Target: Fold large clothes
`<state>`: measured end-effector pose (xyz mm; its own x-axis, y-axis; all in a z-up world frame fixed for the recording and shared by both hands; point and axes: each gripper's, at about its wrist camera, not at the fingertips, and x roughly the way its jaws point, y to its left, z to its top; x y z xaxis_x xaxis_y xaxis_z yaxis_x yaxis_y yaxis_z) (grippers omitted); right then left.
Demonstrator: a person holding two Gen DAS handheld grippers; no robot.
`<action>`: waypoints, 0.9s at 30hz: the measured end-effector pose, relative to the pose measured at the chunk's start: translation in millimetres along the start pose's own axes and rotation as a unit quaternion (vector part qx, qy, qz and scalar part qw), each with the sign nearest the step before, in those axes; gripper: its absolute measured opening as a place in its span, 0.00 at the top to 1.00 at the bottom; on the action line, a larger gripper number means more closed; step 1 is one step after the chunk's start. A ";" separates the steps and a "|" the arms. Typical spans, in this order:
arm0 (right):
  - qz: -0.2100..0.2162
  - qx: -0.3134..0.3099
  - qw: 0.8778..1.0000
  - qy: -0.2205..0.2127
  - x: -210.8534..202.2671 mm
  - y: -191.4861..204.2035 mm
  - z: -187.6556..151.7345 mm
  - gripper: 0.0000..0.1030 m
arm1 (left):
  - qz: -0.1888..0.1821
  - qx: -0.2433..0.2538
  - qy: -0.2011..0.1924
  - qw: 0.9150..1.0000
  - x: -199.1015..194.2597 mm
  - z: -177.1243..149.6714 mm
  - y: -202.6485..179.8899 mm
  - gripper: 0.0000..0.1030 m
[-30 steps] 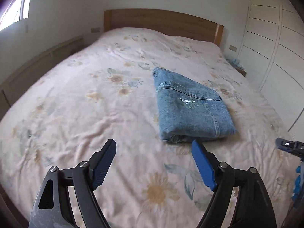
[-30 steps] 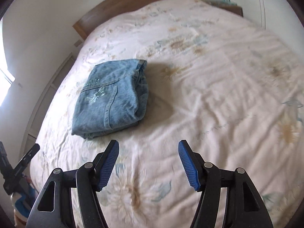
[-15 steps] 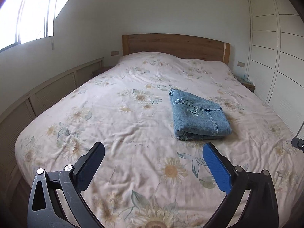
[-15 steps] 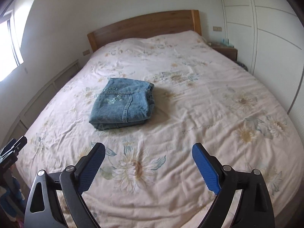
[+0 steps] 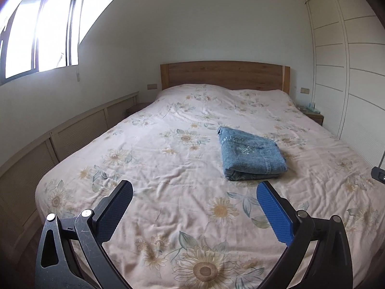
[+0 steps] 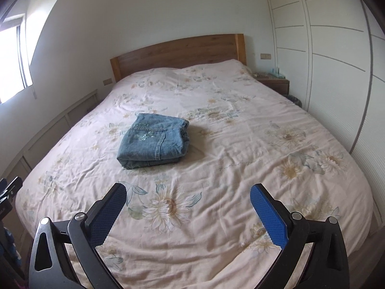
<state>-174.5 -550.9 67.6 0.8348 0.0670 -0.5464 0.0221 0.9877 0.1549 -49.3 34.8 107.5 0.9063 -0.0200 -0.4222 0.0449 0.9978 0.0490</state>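
Daylit window (image 5: 38,36), wooden headboard (image 5: 225,74), white wardrobe (image 6: 336,48).

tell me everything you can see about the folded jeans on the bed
The folded jeans are light blue, faded-looking denim, folded into a compact, roughly rectangular stack of several layers. The top face shows a curved seam, a small pale embroidered motif and a band of lettering too small to read. The layered edges face the foot of the bed and one side. The stack lies flat near the middle of the bedspread, a pale floral cover. Only the cover touches it; neither gripper is near it.
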 end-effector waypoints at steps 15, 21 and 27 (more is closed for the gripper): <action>-0.020 -0.008 0.998 -0.054 -45.8 -4.5 -1.2 0.00 | 0.030 0.010 -0.046 0.998 -39.7 9.0 -10.9 0.01; -0.024 -0.011 0.997 -0.066 -54.2 -2.9 -0.3 0.00 | 0.039 0.005 -0.058 0.998 -45.9 9.7 -8.3 0.01; -0.030 -0.014 0.997 -0.073 -57.6 -1.5 -0.9 0.00 | 0.046 0.005 -0.068 0.997 -50.2 8.8 -7.1 0.01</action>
<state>-223.1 -556.1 98.1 0.9039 -0.0125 -0.4276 0.0613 0.9930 0.1006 -91.4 28.2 136.3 0.9554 0.0618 -0.2888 -0.0370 0.9952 0.0903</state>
